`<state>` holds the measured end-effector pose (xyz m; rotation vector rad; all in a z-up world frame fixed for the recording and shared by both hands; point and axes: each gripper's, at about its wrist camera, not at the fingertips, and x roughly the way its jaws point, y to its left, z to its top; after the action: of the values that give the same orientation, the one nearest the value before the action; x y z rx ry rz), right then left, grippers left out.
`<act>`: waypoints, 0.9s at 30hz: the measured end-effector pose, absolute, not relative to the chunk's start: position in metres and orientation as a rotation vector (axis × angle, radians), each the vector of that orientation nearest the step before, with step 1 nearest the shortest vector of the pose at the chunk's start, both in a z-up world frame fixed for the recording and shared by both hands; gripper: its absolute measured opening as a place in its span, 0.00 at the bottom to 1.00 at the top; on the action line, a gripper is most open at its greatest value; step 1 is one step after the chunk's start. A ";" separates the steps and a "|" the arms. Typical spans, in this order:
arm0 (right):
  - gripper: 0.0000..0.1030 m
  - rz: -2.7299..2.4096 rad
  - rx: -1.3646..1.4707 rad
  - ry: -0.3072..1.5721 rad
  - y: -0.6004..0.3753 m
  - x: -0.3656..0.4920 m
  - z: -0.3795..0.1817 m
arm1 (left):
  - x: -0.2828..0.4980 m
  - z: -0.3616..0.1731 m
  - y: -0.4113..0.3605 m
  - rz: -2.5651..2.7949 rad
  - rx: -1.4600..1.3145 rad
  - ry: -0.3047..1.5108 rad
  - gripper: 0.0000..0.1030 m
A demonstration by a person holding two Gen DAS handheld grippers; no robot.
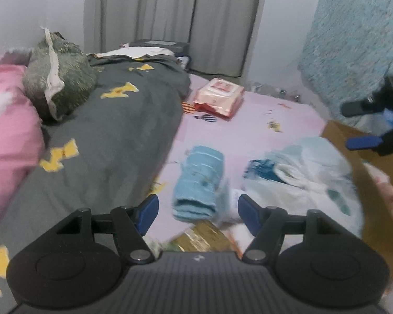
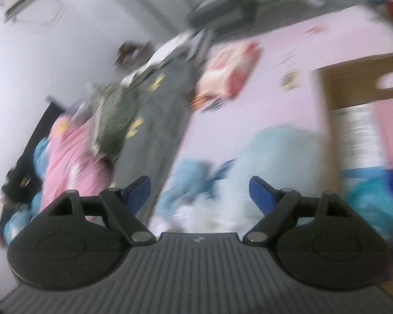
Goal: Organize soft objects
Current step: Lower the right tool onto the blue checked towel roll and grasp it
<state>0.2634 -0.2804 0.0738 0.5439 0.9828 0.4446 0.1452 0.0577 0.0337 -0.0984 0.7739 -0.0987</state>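
A: Both are empty, then? The left hand-held gripper (image 1: 197, 213) has its jaws spread wide, hovering low over the bed (image 1: 249, 120).

B: Yes, nothing between them. The right hand-held gripper (image 2: 199, 192) is just as wide, though its view is badly smeared. From the left view you can see it off to the right, over the cardboard box (image 1: 364, 172).

A: And the soft things?

B: The folded blue towel (image 1: 197, 183) lies on the pink sheet just ahead of the left jaws, touching the white plastic bag (image 1: 306, 178) of cloth beside it. I'd guess the towel is the next pick, since the jaws are lined up on it.

A: Why the box so near?

B: Probably as the place to put things; it sits right against the bag. The wipes pack (image 1: 218, 96) lies well apart, further up the bed, beside the grey quilt (image 1: 118, 130).

A: How far along?

B: Early, I'd say. The 2 blue items are not yet boxed.
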 end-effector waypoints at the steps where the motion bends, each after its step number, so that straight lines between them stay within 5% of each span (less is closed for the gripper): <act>1: 0.80 0.481 0.543 1.009 -0.264 0.274 0.072 | 0.153 0.034 0.059 -0.098 -0.093 0.785 0.66; 19: 0.78 0.473 0.481 1.518 -0.108 0.421 -0.064 | 0.293 -0.050 0.063 -0.115 -0.183 1.201 0.55; 22: 0.69 0.471 0.493 1.519 -0.105 0.422 -0.074 | 0.298 -0.050 0.060 -0.129 -0.186 1.204 0.41; 27: 0.40 0.478 0.514 1.489 -0.109 0.422 -0.079 | 0.298 -0.048 0.062 -0.127 -0.213 1.191 0.35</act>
<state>0.4219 -0.1089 -0.0786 0.5144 1.4890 0.4779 0.2983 0.0617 -0.0478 -0.2132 1.1911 -0.1266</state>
